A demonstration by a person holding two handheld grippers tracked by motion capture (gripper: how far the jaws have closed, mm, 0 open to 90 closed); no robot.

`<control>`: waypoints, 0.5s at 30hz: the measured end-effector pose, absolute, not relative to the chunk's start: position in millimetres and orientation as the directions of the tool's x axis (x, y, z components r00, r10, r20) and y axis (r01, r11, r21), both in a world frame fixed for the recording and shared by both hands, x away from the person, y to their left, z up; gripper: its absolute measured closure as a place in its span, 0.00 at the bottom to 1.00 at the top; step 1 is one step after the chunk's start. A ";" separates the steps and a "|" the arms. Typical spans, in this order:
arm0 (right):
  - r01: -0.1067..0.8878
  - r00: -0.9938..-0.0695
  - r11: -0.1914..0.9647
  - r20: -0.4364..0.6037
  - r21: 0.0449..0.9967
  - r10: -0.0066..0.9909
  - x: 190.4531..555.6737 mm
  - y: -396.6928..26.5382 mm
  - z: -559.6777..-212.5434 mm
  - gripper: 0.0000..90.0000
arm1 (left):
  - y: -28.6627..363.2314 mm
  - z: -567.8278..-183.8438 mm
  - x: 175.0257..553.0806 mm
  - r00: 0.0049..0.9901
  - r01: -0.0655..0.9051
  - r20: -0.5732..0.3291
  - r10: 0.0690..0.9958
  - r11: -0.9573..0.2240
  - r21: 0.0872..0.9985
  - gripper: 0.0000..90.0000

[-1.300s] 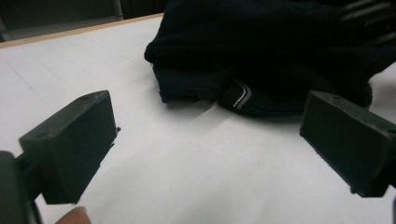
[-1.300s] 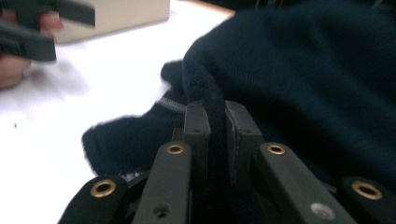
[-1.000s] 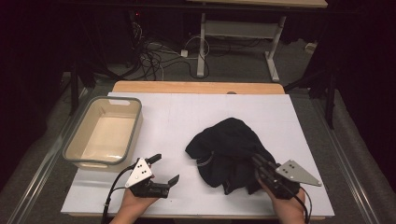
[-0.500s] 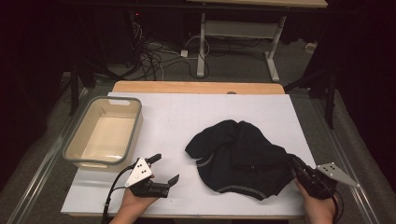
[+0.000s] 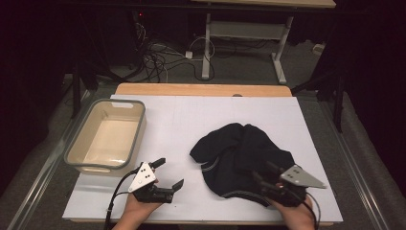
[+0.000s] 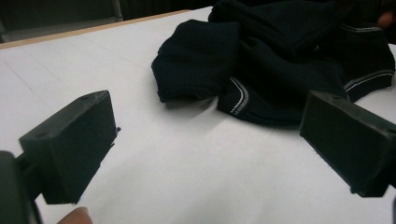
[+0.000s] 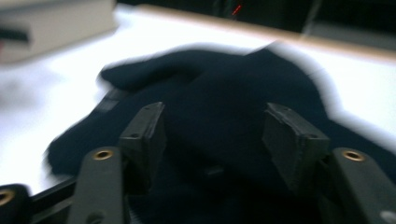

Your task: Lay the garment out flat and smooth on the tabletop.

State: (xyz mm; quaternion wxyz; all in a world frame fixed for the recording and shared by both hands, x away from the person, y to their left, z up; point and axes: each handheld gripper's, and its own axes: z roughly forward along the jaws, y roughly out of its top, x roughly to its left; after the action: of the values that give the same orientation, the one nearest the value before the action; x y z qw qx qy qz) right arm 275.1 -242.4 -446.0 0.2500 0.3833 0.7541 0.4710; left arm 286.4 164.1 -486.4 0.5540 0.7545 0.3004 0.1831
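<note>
Hovering over the dark garment [image 5: 242, 160] at lower right of the high view, the right gripper [image 5: 262, 175] has just been opening, nothing pinched. The left gripper [image 5: 168, 173] waits released at lower centre. Grab one hem edge squarely, I'd judge; blur hides the folds.

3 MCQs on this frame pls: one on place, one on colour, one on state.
1. Where does the bin stand on the table?
A. left side
B. right side
C. near edge, centre

2. What colour is the garment?
A. white
B. dark navy with pale stitching
C. red

3. How do the jaws of the left gripper stand?
A. shut on the garment
B. shut on nothing
C. open, with bare table between them

Key: 1 A, the high view shows it at the left. 2 B, the left gripper view shows dark cloth with pale seams. 3 C, that view shows the jaws wide apart.
</note>
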 end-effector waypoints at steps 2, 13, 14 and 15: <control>0.361 -0.598 0.287 -0.016 0.887 0.801 276.0 -234.3 -451.6 0.40 | 164.0 -486.4 286.2 0.753 0.249 -0.055 0.656 -0.207 0.946 0.03; 0.473 -0.664 0.535 -0.116 0.700 0.739 283.0 -185.2 -483.5 0.03 | 163.7 -486.5 285.9 0.756 0.244 -0.051 0.653 -0.209 0.947 0.03; 0.493 -0.653 0.527 -0.106 0.692 0.750 285.1 -184.6 -484.0 0.03 | 163.8 -486.5 285.8 0.756 0.244 -0.050 0.653 -0.209 0.947 0.03; 0.493 -0.653 0.527 -0.106 0.692 0.750 285.1 -184.6 -484.0 0.03 | 163.7 -486.5 285.7 0.755 0.243 -0.049 0.654 -0.210 0.947 0.03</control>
State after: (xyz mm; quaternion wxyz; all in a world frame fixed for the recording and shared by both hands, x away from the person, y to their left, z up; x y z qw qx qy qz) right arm 285.1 -184.6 -484.0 0.2001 0.3654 0.8506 0.3207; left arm 285.7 163.7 -486.5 0.5542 0.7553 0.2968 0.1853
